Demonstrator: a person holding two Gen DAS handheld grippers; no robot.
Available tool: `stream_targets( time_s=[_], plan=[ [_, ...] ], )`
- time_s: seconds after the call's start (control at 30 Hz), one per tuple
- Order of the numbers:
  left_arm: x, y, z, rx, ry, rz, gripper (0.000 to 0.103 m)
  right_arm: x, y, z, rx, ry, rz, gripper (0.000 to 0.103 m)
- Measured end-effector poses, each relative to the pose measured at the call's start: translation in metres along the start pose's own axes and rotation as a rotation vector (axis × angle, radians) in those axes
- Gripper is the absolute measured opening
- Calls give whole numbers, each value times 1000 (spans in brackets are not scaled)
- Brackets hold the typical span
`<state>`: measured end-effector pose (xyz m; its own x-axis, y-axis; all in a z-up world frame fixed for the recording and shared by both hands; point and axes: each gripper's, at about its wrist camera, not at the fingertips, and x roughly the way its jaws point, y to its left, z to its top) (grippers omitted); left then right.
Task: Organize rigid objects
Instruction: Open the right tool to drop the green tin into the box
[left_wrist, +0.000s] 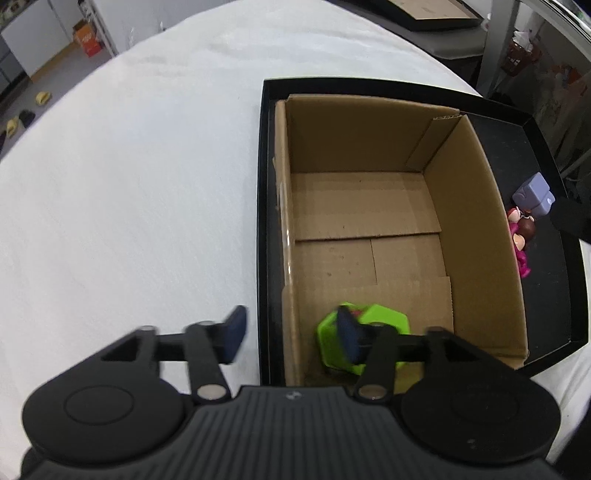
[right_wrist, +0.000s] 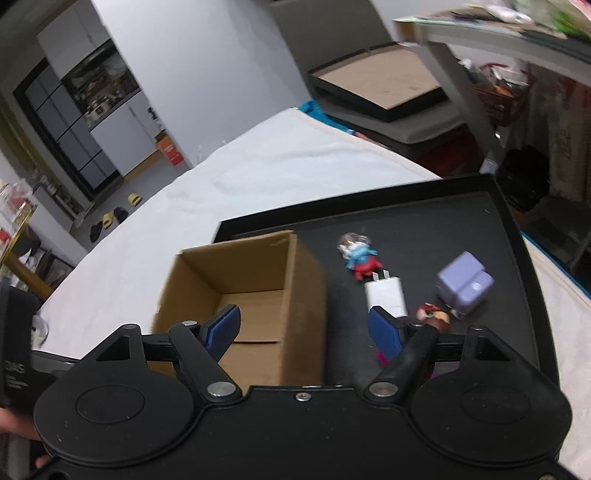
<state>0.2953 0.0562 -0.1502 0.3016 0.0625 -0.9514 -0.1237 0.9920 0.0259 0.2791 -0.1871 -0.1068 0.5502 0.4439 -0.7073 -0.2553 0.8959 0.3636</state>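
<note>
Below our spread, empty left gripper (left_wrist: 291, 338), one green toy (left_wrist: 364, 338) lies boxed; ahead of our right gripper (right_wrist: 306, 328), also agape, four pieces await.

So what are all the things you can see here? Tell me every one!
Cardboard box: one, brown, open, standing in the black tray.
Black tray: one, black, on the white cloth.
White cloth: one, white, covering the table.
Green toy: one, bright green, on the box floor, near corner.
Purple cube: one, lilac, on the tray beside the box.
White charger: one, white, prongs out, on the tray.
Blue and red figure: one, on the tray behind the charger.
Pink figure: one, pink with brown hair, on the tray by the cube.
Left gripper: one, black with blue pads, open, above the box edge.
Right gripper: one, black with blue pads, open, above the box and tray.
</note>
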Motion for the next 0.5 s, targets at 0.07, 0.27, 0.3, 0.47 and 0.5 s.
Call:
stream_targets(
  time_s=[0.07, 0.27, 0.3, 0.47, 0.5],
  plan=[
    [0, -2, 3, 7, 2, 1, 67, 3, -9, -4, 17, 0, 0, 76],
    [2, -9, 11, 23, -2, 29, 73, 15, -34, -18, 15, 14, -50, 76],
    [3, -10, 13, 24, -2, 33, 74, 18, -40, -21, 18, 24, -61, 76],
    [6, -17, 22, 43, -10, 54, 80, 32, -60, -32, 47, 70, -81, 76],
    [7, -18, 23, 43, -10, 60, 80, 35, -62, -33, 38, 78, -83, 76]
  ],
)
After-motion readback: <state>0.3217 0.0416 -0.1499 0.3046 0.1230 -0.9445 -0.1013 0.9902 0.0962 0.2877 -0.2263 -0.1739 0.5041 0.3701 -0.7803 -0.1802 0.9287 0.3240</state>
